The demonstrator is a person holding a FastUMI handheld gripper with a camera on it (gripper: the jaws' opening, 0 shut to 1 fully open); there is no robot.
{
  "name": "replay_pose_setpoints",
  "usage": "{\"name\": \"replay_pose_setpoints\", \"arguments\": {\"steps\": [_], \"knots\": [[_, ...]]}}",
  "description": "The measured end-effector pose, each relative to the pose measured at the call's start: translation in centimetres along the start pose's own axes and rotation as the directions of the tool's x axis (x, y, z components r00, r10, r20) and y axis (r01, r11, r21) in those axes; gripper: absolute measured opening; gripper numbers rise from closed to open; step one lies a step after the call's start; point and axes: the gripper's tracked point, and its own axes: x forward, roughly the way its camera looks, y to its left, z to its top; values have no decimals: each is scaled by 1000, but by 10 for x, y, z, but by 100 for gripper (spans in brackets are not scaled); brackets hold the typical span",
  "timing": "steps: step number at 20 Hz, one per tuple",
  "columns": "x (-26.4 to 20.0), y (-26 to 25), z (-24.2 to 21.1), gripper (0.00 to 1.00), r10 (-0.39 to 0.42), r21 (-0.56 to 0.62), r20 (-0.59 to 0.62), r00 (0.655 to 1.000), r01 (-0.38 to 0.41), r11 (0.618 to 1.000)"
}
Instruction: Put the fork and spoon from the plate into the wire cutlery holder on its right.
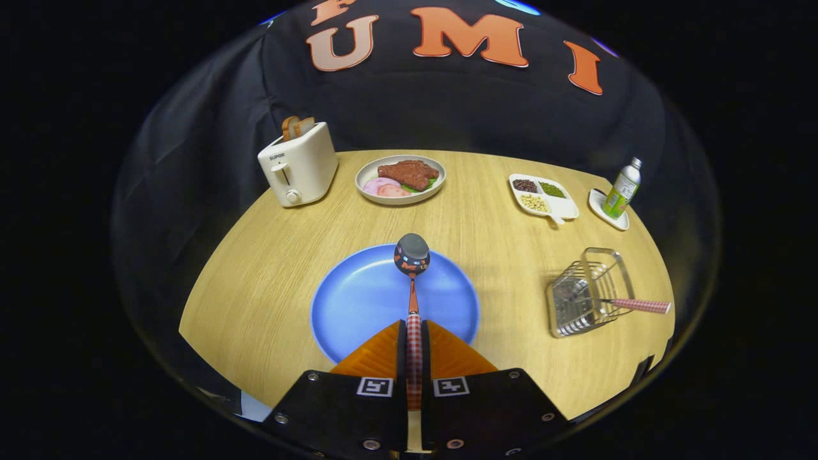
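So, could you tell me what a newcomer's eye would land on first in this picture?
First the spoon, its checked handle clamped between the hand-held gripper fingers, bowl held out over the blue plate. Next, the wire cutlery holder right of the plate, with a checked handle already sticking out. Beyond them stands a toaster with bread.

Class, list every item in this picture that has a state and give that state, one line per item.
claw: shut on the spoon's checked handle
spoon: held above the blue plate, bowl pointing ahead
blue plate: bare under the spoon
fork: already in the wire holder, handle sticking out
wire holder: right of the plate, tilted in this view
toaster: bread sticking up
bottle: capped, upright on a small dish
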Motion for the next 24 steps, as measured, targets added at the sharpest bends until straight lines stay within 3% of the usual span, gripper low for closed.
{"name": "replay_pose_setpoints", "arguments": {"steps": [8,14,24], "knots": [[-46,-101,20,9,-74,-42,-57,996,72,997],[-66,-165,22,9,-126,-109,-178,976,107,988],[-64,-191,13,9,-106,-247,-413,904,1,969]]}}
